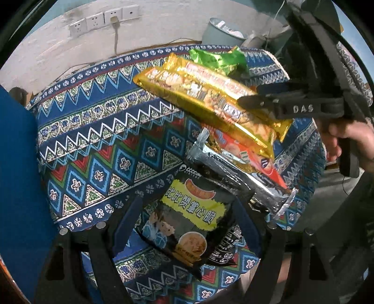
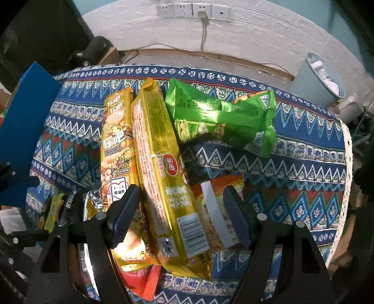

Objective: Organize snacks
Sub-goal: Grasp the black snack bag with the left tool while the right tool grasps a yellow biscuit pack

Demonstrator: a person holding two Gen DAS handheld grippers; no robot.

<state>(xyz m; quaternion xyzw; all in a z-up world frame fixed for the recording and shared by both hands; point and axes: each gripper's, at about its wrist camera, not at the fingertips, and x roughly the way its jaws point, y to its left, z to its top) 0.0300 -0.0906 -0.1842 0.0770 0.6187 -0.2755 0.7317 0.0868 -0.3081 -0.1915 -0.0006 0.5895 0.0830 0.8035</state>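
Note:
Snack packs lie on a patterned cloth table (image 1: 93, 131). My left gripper (image 1: 187, 224) is open around a black snack bag with yellow lettering (image 1: 189, 217). Beyond it lie a silver-black pack (image 1: 236, 177), a red-orange pack (image 1: 252, 159), two gold packs (image 1: 210, 95) and green packs (image 1: 217, 59). My right gripper (image 2: 180, 212) is open, its fingers astride a long gold pack (image 2: 163, 177). A second gold pack (image 2: 116, 140) lies to its left, an orange pack (image 2: 217, 210) to its right, green packs (image 2: 222, 117) beyond. The right gripper (image 1: 261, 103) also shows in the left wrist view, over the gold packs.
A blue box (image 2: 25, 131) stands at the table's left; it also shows in the left wrist view (image 1: 16, 175). A pale bin (image 2: 320, 79) stands beyond the right edge. A white wall with sockets (image 2: 194, 10) is behind. The table's edge (image 2: 346, 163) curves at right.

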